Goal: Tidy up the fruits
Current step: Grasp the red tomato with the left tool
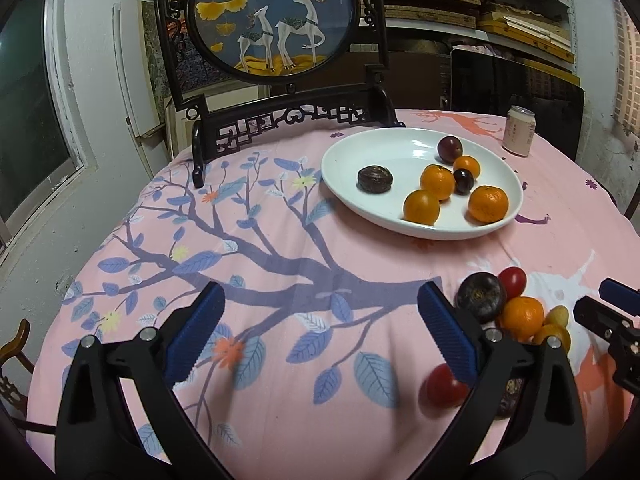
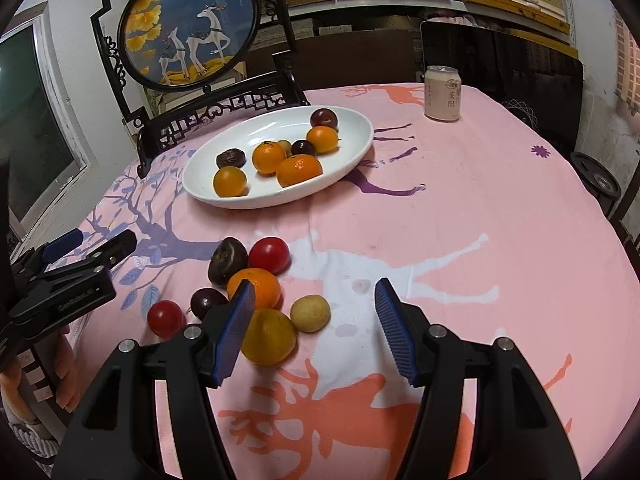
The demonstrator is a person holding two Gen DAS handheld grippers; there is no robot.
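Observation:
A white plate [image 1: 380, 148] [image 2: 224, 197] at the back of the pink cloth holds several mandarins, two plums and a dark wrinkled fruit [image 1: 375, 179]. Loose fruit lies in a cluster nearer me: a dark passion fruit [image 2: 226, 260], two red tomatoes [image 2: 270, 255], a mandarin [image 2: 260, 286], a plum [image 2: 206, 302], a yellow-orange fruit [image 2: 269, 336] and a small pale one [image 2: 310, 314]. My right gripper [image 2: 315, 286] hangs open over the cluster's right side, its pads touching nothing. My left gripper [image 1: 320, 296] is wide open over bare cloth, left of the cluster [image 1: 478, 296].
A pale drink can [image 1: 519, 130] [image 2: 442, 94] stands at the back right. A dark wooden screen with a deer picture [image 1: 276, 16] [image 2: 188, 28] stands behind the plate. A black chair back [image 2: 500, 72] is at the far edge. A hand [image 2: 60, 360] holds the left gripper.

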